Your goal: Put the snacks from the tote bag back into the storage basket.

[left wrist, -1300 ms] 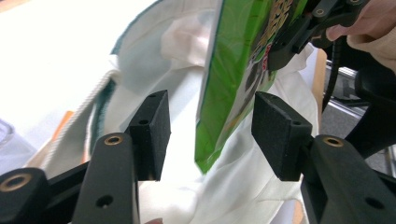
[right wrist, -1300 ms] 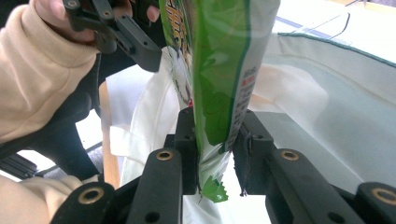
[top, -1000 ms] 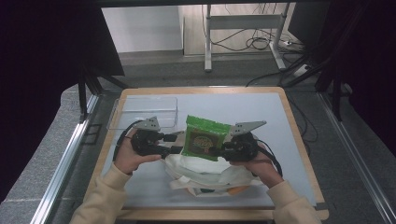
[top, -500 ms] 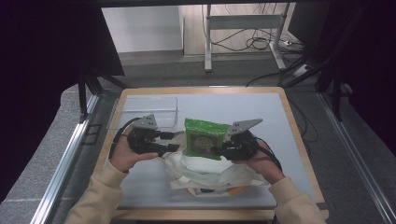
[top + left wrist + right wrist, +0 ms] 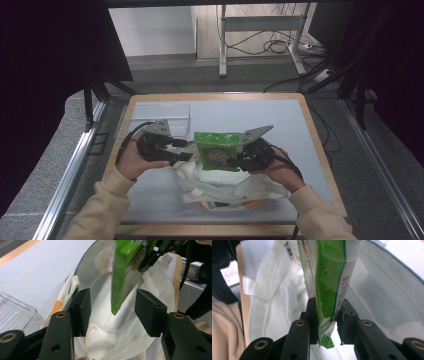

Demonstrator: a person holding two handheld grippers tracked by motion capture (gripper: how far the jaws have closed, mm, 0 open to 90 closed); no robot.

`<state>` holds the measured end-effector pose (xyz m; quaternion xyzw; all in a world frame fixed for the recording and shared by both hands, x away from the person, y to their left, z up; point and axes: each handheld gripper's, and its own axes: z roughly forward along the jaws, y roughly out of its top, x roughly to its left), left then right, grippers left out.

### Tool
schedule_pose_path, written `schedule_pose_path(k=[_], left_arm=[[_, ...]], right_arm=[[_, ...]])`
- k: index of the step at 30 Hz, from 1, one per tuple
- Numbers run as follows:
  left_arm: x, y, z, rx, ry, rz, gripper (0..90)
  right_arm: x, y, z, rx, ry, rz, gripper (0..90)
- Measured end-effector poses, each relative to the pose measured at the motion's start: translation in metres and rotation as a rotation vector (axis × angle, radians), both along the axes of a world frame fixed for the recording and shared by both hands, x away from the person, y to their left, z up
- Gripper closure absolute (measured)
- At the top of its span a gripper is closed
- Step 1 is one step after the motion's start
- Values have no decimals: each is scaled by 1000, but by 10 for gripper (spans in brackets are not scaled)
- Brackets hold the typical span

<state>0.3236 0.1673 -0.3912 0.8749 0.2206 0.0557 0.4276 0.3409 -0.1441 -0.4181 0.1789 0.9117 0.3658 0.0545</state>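
My right gripper (image 5: pixel 234 159) (image 5: pixel 325 312) is shut on the lower edge of a green snack packet (image 5: pixel 217 150) (image 5: pixel 329 277) and holds it upright over the open mouth of a white cloth tote bag (image 5: pixel 225 187) (image 5: pixel 274 302). The tote lies crumpled on the table between my hands. My left gripper (image 5: pixel 186 150) (image 5: pixel 115 307) is at the tote's left rim, jaws apart, with nothing pressed between the pads. In the left gripper view the green packet (image 5: pixel 127 277) hangs beyond the jaws over the tote (image 5: pixel 105 340).
A clear plastic container (image 5: pixel 155 116) (image 5: pixel 12 315) stands at the back left of the pale table (image 5: pixel 260 115), which has a wooden rim. Metal rails run along both sides. A stand and cables are on the floor behind.
The green packet has turned from a slight tilt to standing squarer over the tote. Both hands have stayed almost where they were.
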Motion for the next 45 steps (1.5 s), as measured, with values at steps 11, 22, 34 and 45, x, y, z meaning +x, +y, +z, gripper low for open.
schedule_pose_path(k=[11,22,34,45], left_arm=[[11,-12,15,74,29,-81,436],[20,-36,11,144,73,-165,458],[18,-45,8,208,65,-224,673],[21,-39,11,200,78,-236,731]], right_arm=[[0,13,-7,-105,-1,57,726],[-1,23,-10,-131,-7,95,726],[-4,27,-7,-144,-28,123,725],[-4,25,-5,-102,-18,111,655]])
